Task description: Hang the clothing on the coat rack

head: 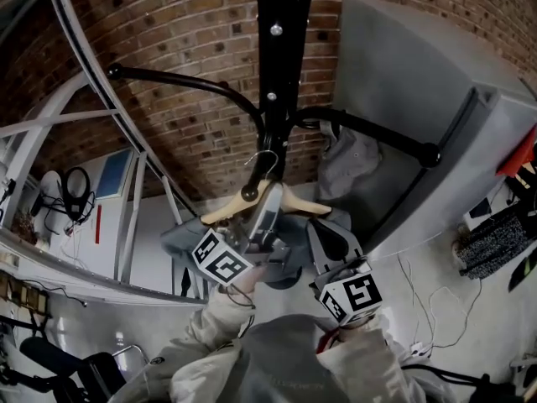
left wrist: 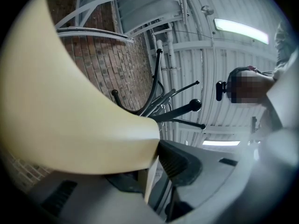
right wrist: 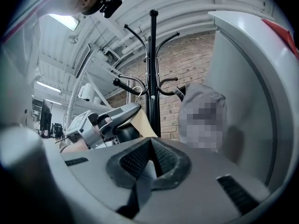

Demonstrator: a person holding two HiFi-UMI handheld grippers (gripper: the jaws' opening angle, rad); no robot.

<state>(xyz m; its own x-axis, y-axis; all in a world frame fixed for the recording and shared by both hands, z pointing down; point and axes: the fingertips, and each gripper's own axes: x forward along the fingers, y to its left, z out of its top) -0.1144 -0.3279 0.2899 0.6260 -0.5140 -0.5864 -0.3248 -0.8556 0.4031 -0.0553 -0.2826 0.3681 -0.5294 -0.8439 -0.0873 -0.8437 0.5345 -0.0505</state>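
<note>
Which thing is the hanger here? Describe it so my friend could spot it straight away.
Start at the black coat rack against the brick wall. In front of its pole, the left gripper holds the hanger. It is the only pale, wood-coloured thing there, topped with a thin metal hook.

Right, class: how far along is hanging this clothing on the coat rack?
Done: one grey garment hangs on the coat rack. In hand: left gripper clamps the wooden hanger, right gripper pinches its grey clothing. Left: the hook sits on no rack arm yet.
</note>
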